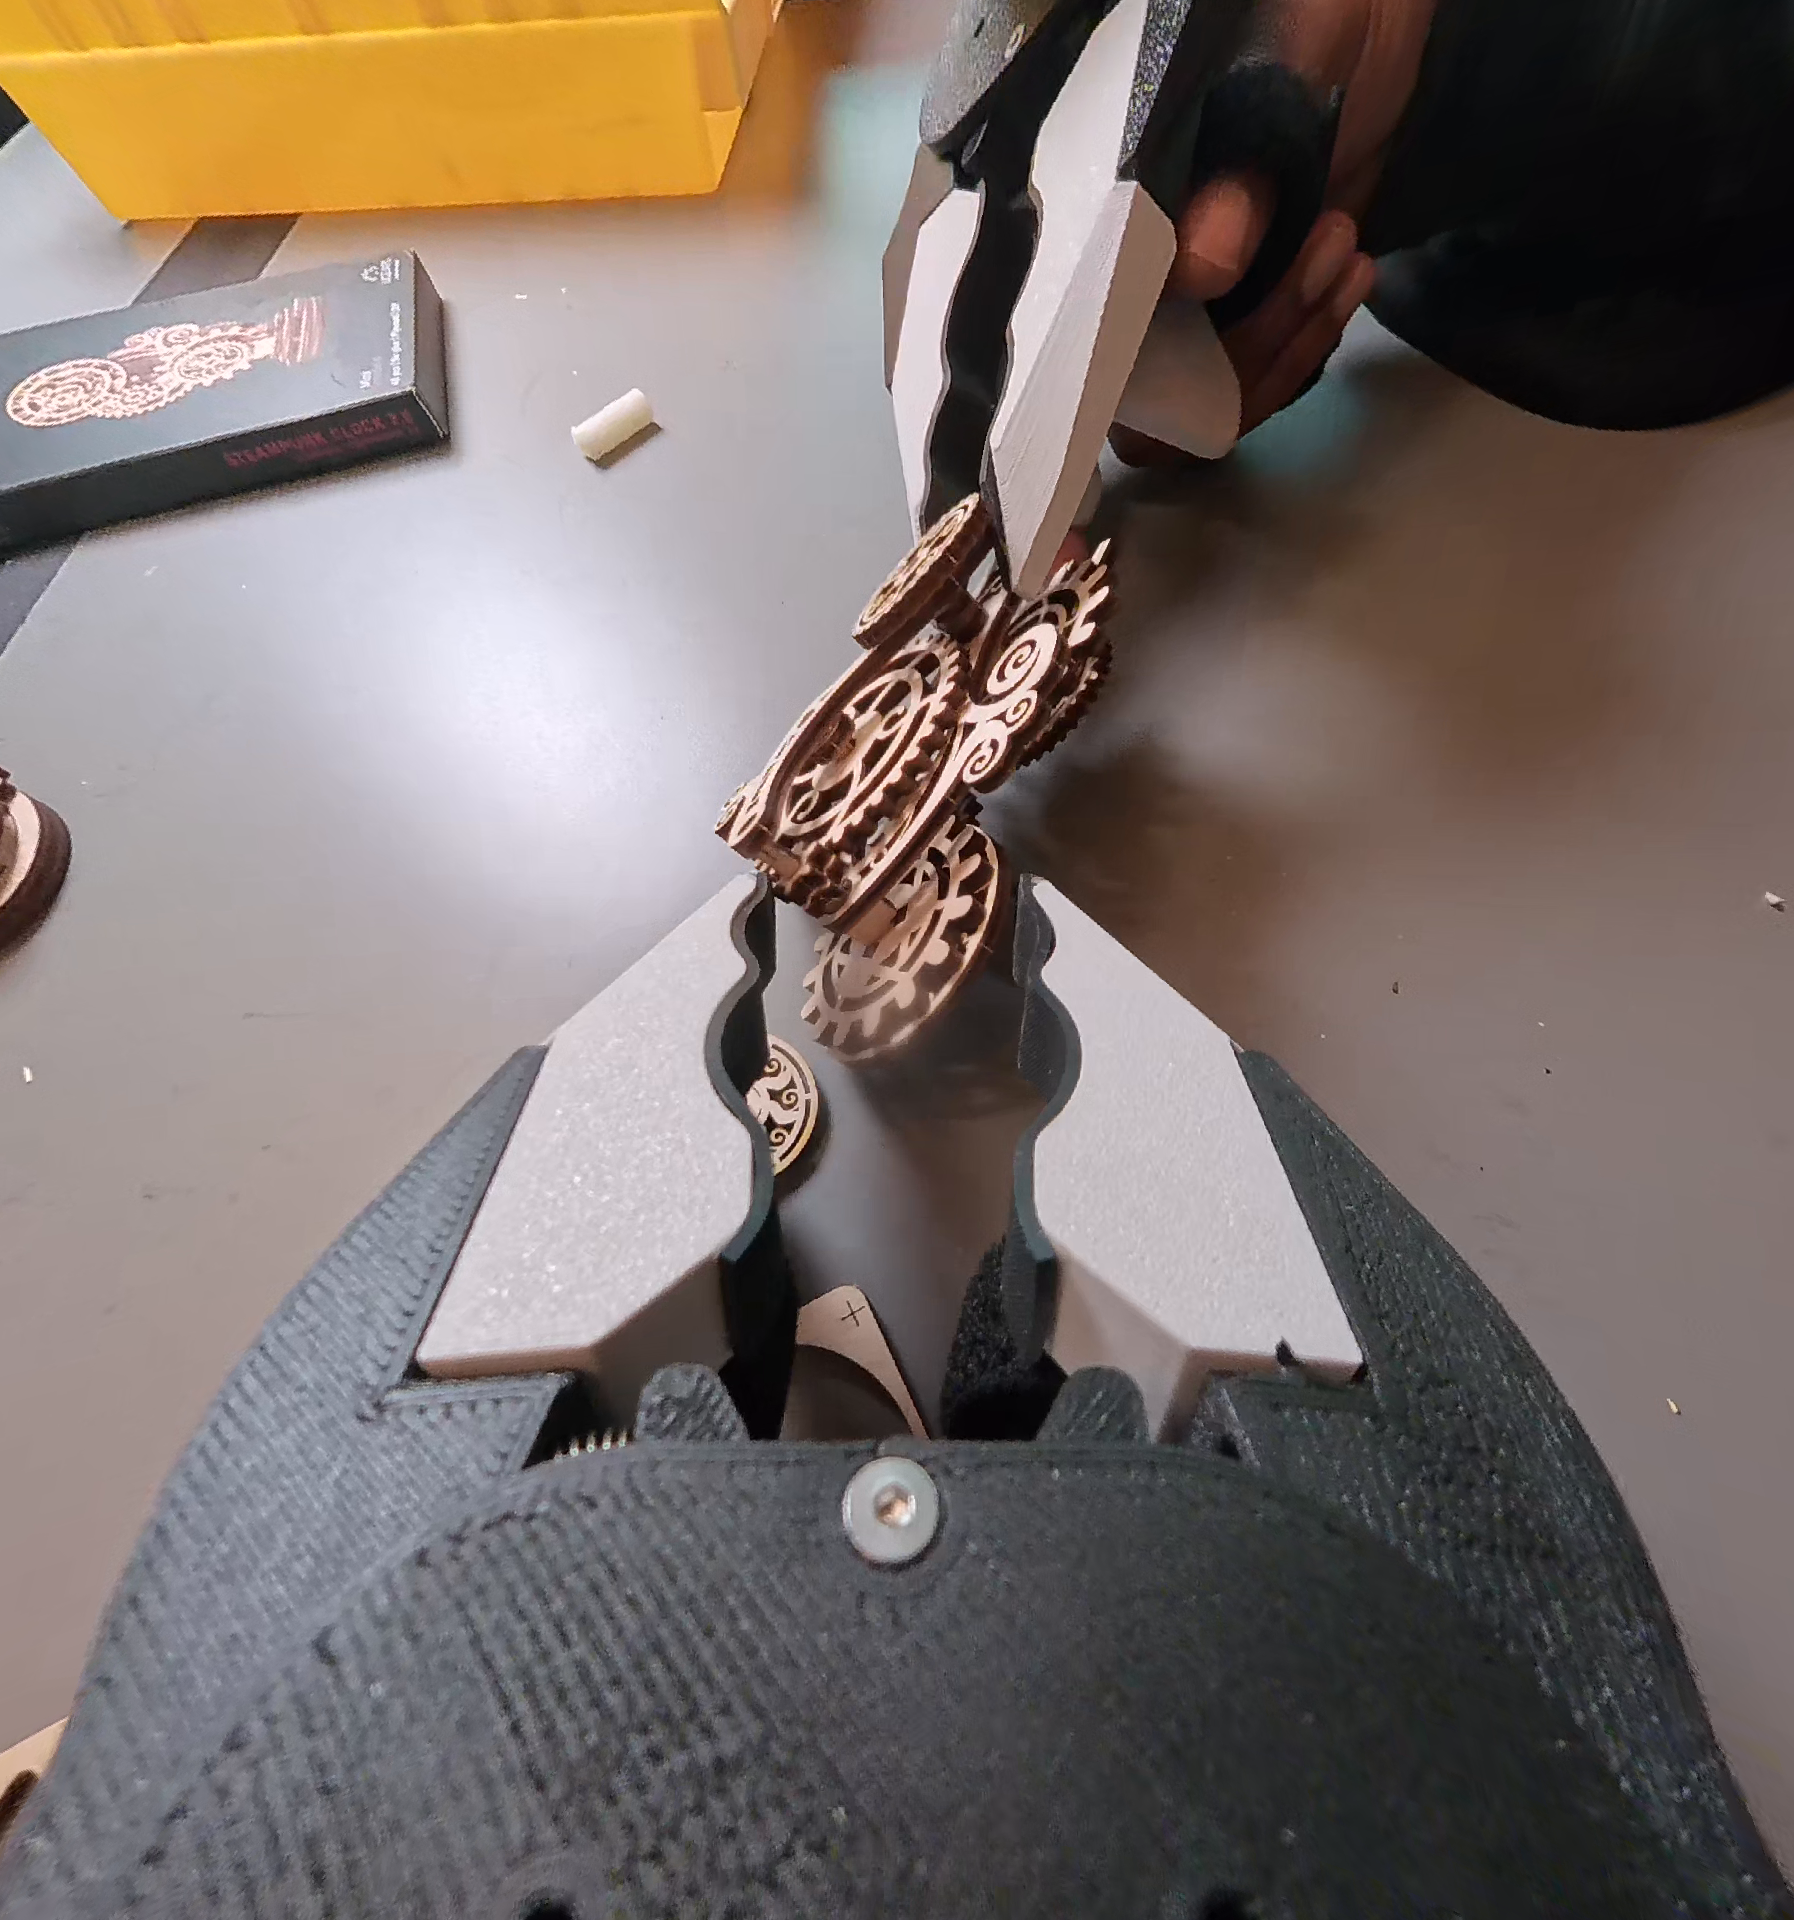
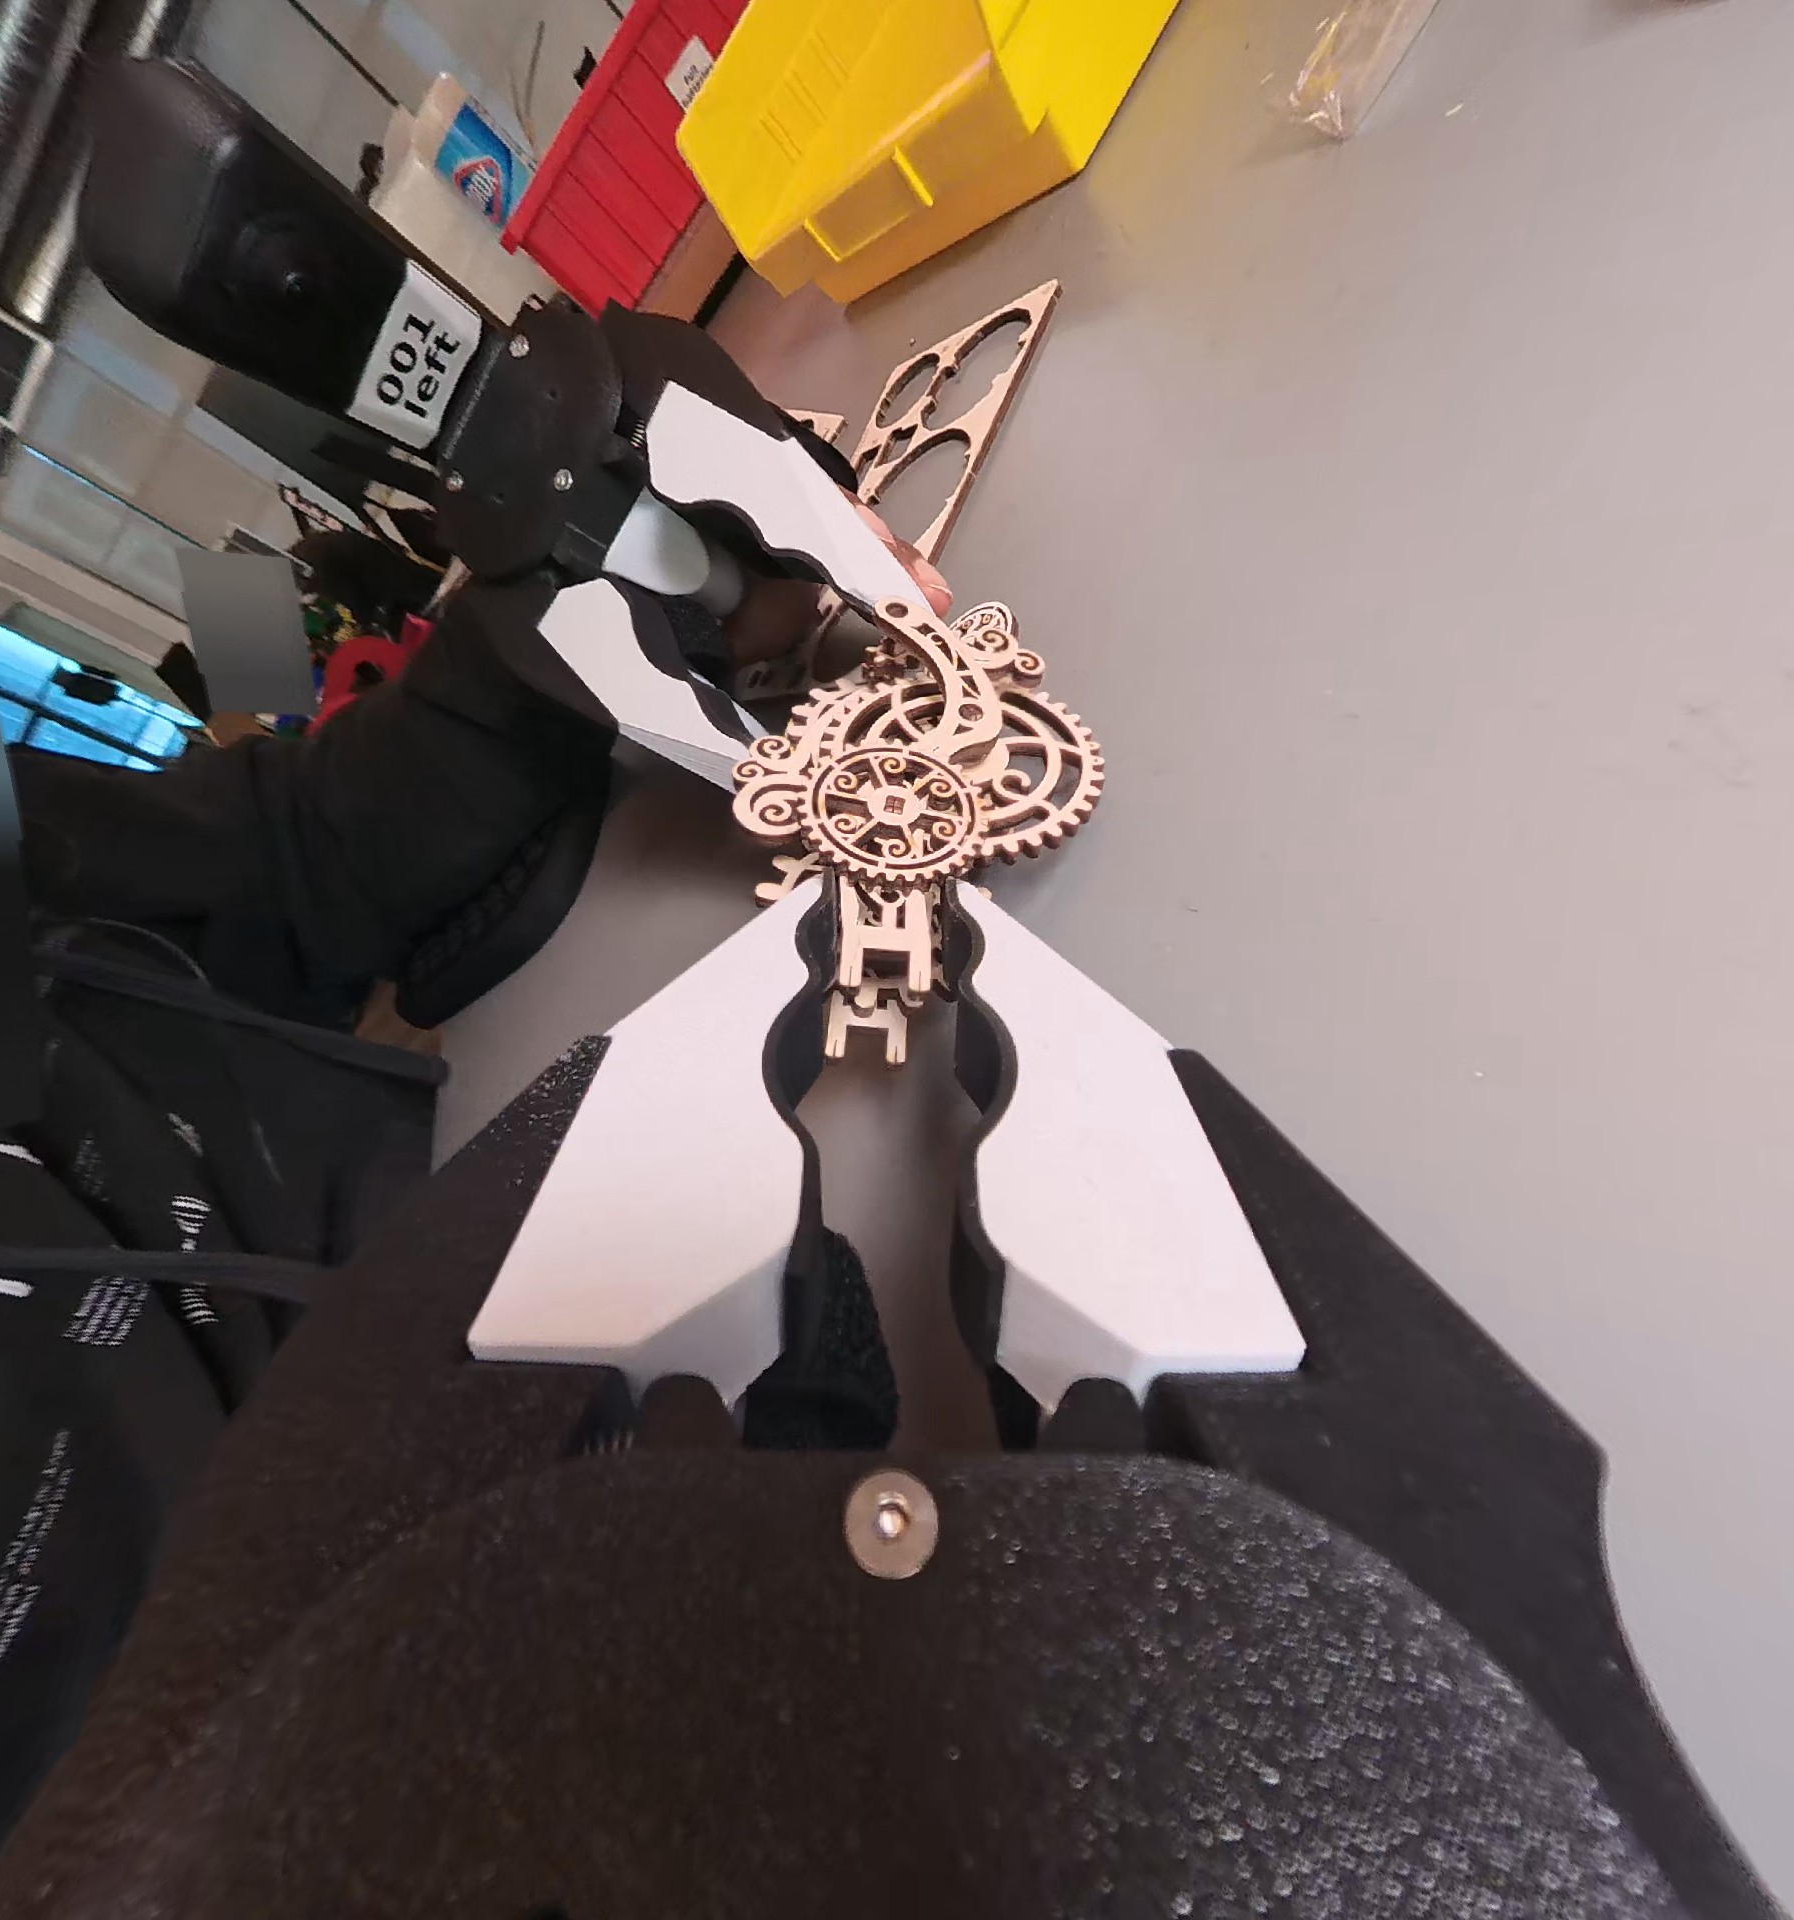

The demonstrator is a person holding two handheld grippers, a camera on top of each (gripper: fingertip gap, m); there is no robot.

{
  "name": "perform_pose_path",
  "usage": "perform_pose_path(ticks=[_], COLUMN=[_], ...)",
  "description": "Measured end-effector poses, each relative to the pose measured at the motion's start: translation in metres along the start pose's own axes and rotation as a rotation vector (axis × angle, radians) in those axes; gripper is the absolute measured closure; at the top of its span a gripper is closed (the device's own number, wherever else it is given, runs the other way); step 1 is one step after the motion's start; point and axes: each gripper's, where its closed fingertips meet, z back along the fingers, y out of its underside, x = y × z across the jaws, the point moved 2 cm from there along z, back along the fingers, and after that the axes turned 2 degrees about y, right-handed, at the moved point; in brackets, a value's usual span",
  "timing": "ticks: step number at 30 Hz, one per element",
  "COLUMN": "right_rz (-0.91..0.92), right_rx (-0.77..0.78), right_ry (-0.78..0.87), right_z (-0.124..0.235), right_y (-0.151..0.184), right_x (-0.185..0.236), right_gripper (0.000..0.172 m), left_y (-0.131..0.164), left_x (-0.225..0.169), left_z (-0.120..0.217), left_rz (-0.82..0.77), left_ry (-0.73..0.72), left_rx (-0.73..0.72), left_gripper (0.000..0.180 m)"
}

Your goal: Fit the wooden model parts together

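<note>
Right tongs (image 2: 888, 914) are clamped on the stem end of a wooden gear model (image 2: 914, 769), both pads pressing its sides, holding it tilted just above the grey surface (image 2: 1392, 935). Left tongs (image 1: 893, 935) stand wide open around the model's lower gear disc (image 1: 903, 966), not gripping it. Risk: the thin fretwork teeth could snap or the layers could twist apart if the open tongs close off-centre or push sideways

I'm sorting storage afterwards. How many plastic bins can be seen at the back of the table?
2: a yellow bin at the table's far edge and a red bin right beside it. The left wrist view shows only the yellow one; others may be hidden.
</note>
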Motion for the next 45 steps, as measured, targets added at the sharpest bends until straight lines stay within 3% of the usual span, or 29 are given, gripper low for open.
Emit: perform_pose_path(ticks=[3,5,11,13,16,29,35,38,41,45], right_rz=[0.063,0.077,-0.08,-0.095,-0.139,-0.111,0.109,0.217,0.302,0.475], right_rx=[-0.003,-0.004,0.017,0.032,0.039,0.029,-0.015,-0.041,0.034,0.15], right_ry=[0.032,0.039,-0.038,-0.052,-0.063,-0.067,0.013,0.061,0.12,0.128], right_z=[0.002,0.003,0.003,0.0,-0.004,-0.006,0.013,0.02,0.008,-0.019], right_y=[-0.001,-0.002,-0.004,-0.004,-0.004,-0.002,-0.018,-0.035,-0.041,-0.042], right_x=[0.0,0.001,-0.001,0.0,-0.002,-0.001,0.006,0.013,0.009,0.02], right_gripper=[0.154,0.154,0.154,0.154,0.154,0.152,0.132,0.134,0.135,0.136], left_y=[0.001,-0.004,-0.01,-0.008,-0.006,-0.006,-0.007,-0.005,-0.003,-0.01], left_x=[0.002,0.007,0.007,0.007,0.005,0.003,-0.001,-0.006,-0.012,-0.022], left_z=[0.003,0.007,-0.003,-0.009,-0.012,-0.007,-0.007,-0.009,-0.008,0.007], left_rz=[-0.037,-0.057,-0.189,-0.199,-0.214,-0.145,-0.201,-0.329,-0.417,-0.265], left_ry=[-0.025,-0.064,-0.148,-0.14,-0.124,-0.058,-0.065,-0.104,-0.134,-0.082], left_rx=[0.002,-0.026,-0.008,0.001,0.014,-0.012,-0.02,-0.004,0.016,-0.022], left_gripper=[0.132,0.12,0.102,0.103,0.12,0.124,0.124,0.123,0.121,0.104])
